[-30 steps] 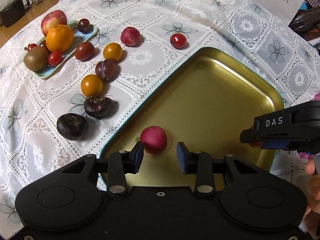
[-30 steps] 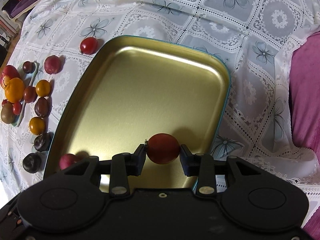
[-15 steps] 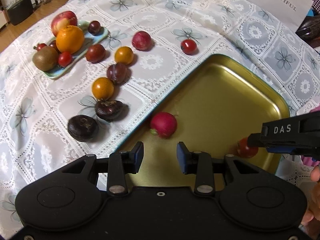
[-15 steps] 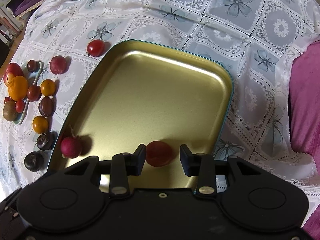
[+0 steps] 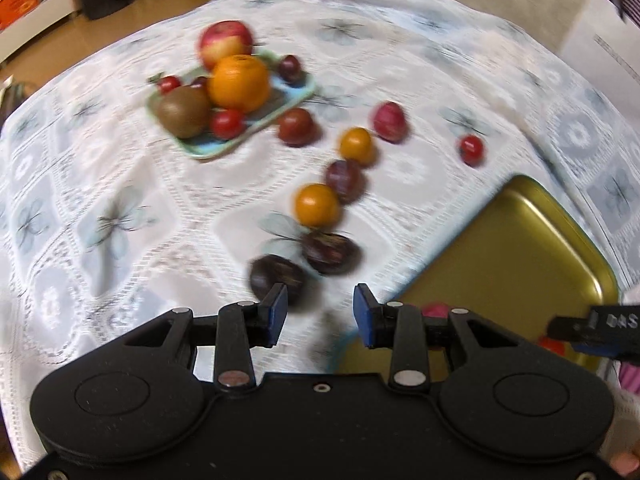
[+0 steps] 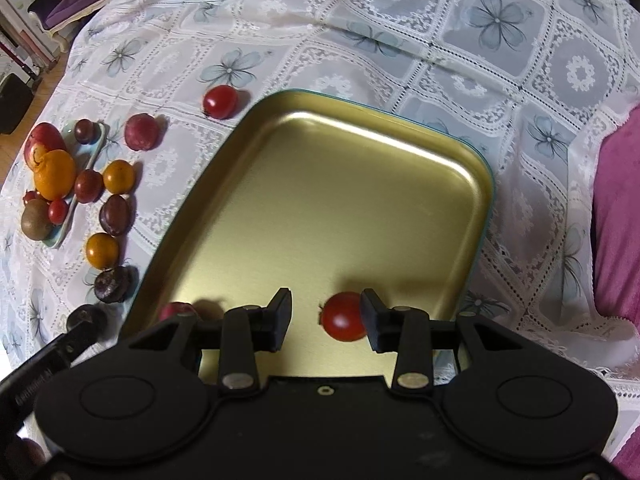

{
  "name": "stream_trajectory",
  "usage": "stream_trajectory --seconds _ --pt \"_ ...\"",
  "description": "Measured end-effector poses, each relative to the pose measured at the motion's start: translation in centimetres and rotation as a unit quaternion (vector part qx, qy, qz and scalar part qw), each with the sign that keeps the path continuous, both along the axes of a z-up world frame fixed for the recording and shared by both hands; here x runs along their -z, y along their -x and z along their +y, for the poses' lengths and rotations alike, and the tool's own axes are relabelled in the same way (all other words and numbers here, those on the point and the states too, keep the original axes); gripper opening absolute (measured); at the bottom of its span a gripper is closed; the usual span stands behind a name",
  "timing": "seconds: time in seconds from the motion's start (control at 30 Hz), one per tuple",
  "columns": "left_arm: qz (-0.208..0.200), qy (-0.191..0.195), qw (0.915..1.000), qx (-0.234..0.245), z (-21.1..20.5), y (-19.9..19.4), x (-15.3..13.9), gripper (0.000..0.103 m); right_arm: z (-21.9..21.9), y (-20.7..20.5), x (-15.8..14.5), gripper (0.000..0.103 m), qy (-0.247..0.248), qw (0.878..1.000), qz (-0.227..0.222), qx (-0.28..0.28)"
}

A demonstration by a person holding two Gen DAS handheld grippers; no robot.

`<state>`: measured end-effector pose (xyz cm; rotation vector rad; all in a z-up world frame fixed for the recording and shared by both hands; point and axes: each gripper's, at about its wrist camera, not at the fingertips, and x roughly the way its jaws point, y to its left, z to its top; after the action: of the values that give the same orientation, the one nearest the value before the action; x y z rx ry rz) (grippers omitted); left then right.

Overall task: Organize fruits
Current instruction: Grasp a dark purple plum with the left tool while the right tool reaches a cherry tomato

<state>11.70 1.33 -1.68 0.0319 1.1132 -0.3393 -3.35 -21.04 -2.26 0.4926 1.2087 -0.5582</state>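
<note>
The right tool [image 6: 325,320] hangs low over the near end of the gold tray [image 6: 400,160], its jaws apart, and a red cherry tomato [image 6: 344,317] lies on the tray floor between them, close against the right finger and clear of the left one. A pink-red radish [image 6: 176,311] sits in the tray's near left corner, partly hidden behind the tool's body. The left tool [image 5: 320,312] is over the lace cloth of the surface [image 5: 120,200] just outside the tray's left edge, jaws spread and holding nothing; this view is smeared with motion blur. Just ahead of its left finger lie two dark round fruits, the nearer dark fruit [image 5: 276,276] and a second dark fruit [image 5: 330,252] touching each other. Beyond them runs a loose line of an orange tomato [image 5: 317,205], a purple plum [image 5: 344,181] and another orange tomato [image 5: 357,145], then a reddish plum [image 5: 390,122] and a brown-red fruit [image 5: 296,126]. A lone red tomato [image 5: 471,149] lies near the tray's far corner. Further left, a small pale green dish [image 5: 208,150] carries an orange [image 5: 239,82], an apple [image 5: 226,42], a kiwi [image 5: 182,112] and some small red and dark fruits.
</note>
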Motion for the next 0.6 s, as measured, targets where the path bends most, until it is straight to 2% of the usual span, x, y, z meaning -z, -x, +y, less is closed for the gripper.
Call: stream_trajectory --seconds 0.17,0.3,0.43,0.6 --pt "0.015 0.009 0.9989 -0.044 3.1 -2.0 0.5 0.045 0.8 -0.9 -0.2 0.041 0.007 1.000 -0.006 -0.018" --pt "0.027 0.015 0.9976 -0.061 4.6 -2.9 1.2 0.045 1.5 -1.9 -0.5 0.041 0.008 0.999 -0.013 -0.033" --pt "0.037 0.024 0.9970 -0.063 5.1 -3.1 1.6 0.045 2.3 -3.0 -1.0 0.042 0.016 0.998 -0.024 -0.050" --pt "0.026 0.022 0.9980 -0.054 4.5 -3.0 1.3 0.045 2.6 -4.3 -1.5 0.044 0.026 0.997 -0.042 -0.063"
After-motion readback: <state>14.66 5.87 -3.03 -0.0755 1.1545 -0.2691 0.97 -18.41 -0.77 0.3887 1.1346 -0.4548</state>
